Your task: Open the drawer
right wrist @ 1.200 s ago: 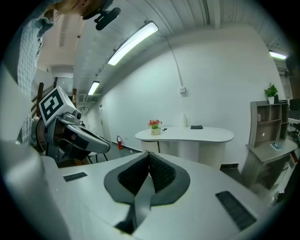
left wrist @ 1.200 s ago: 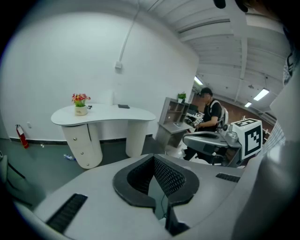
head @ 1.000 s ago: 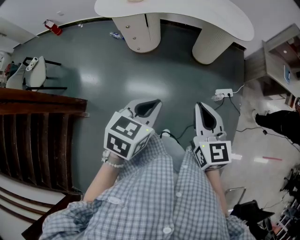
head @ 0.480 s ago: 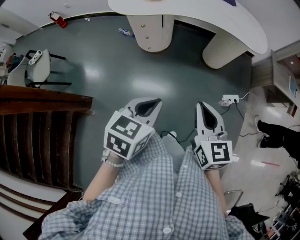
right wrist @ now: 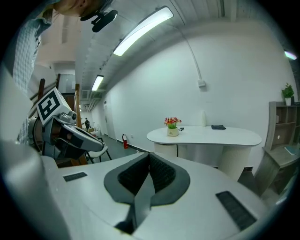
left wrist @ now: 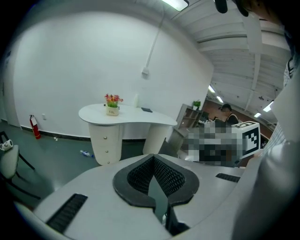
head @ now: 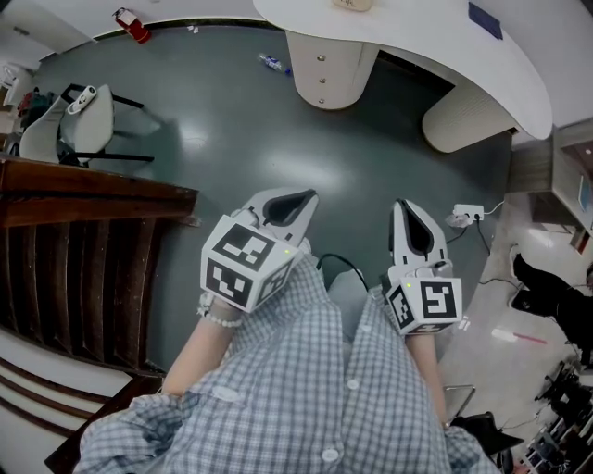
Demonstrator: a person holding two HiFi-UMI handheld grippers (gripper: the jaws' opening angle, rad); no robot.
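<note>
Two pairs of tongs hang side by side above the dark green floor (head: 278,157), held out by a person in checked sleeves. The left tongs (head: 301,202) have their ribbed black pads pressed together at the tips, with nothing caught between them. The right tongs (head: 405,218) are closed in the same way and just as empty. Both point toward the far side of the room.

The drawer stack (head: 321,69) (a rounded white pedestal with three small knobs down its front) stands under one end of a curved white counter (head: 408,32). It is well apart from both tongs and touched by neither. As far as the views show, its fronts sit flush. A small flower pot (left wrist: 112,105) with red blooms stands on the counter above that pedestal.

A bottle (head: 273,63) lies on the floor just beside the foot of the stack. A red fire extinguisher (head: 132,25) stands by the wall, a white chair (head: 88,130) sits off to the left, and a white power strip (head: 468,213) lies on the floor near the right tongs.
</note>
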